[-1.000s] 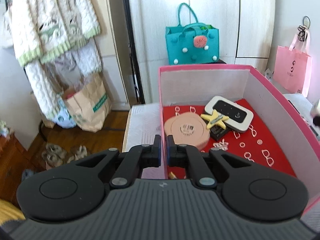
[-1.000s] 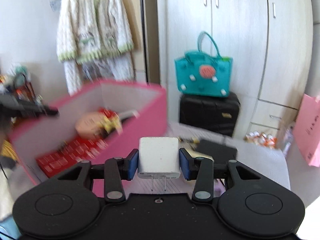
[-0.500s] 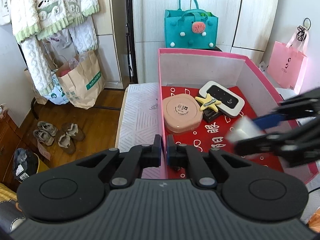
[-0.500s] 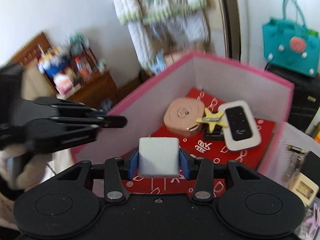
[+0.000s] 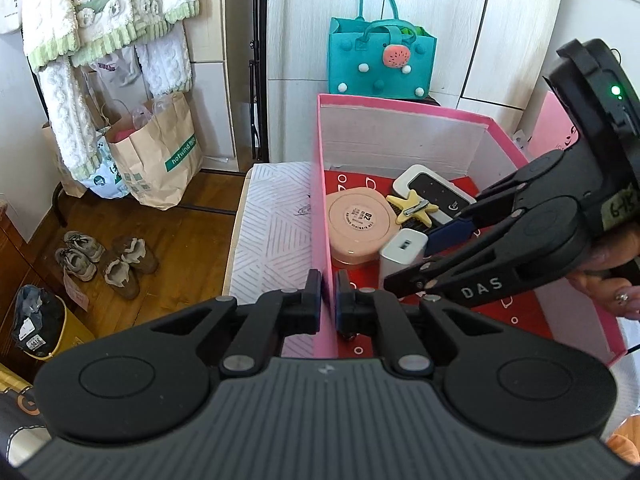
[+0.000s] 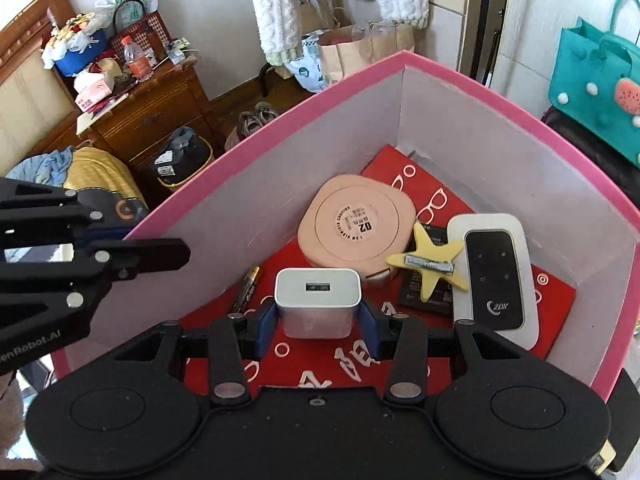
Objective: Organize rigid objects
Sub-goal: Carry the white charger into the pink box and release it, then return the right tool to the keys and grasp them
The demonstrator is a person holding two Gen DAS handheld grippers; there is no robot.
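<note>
My right gripper (image 6: pixel 318 322) is down inside the pink box (image 6: pixel 280 148), its blue pads slightly apart from a white charger block (image 6: pixel 318 300) that rests on the red floor. The charger (image 5: pixel 402 254) and right gripper (image 5: pixel 424 252) show in the left wrist view too. My left gripper (image 5: pixel 328 300) is shut on the box's left wall (image 5: pixel 320 240). In the box lie a peach round case (image 6: pixel 356 224), a yellow star clip (image 6: pixel 430 266), a white pocket router (image 6: pixel 494 276) and a battery (image 6: pixel 246 290).
The box stands on a white patterned surface (image 5: pixel 276 240). A teal bag (image 5: pixel 382 60), paper bags (image 5: pixel 156 152) and shoes (image 5: pixel 104 260) on the wooden floor lie beyond. A cluttered wooden cabinet (image 6: pixel 140 108) stands at the left.
My right gripper has swung over the box and lowered the charger onto its floor beside the peach case, and its pads have parted from it. My left gripper still clamps the wall.
</note>
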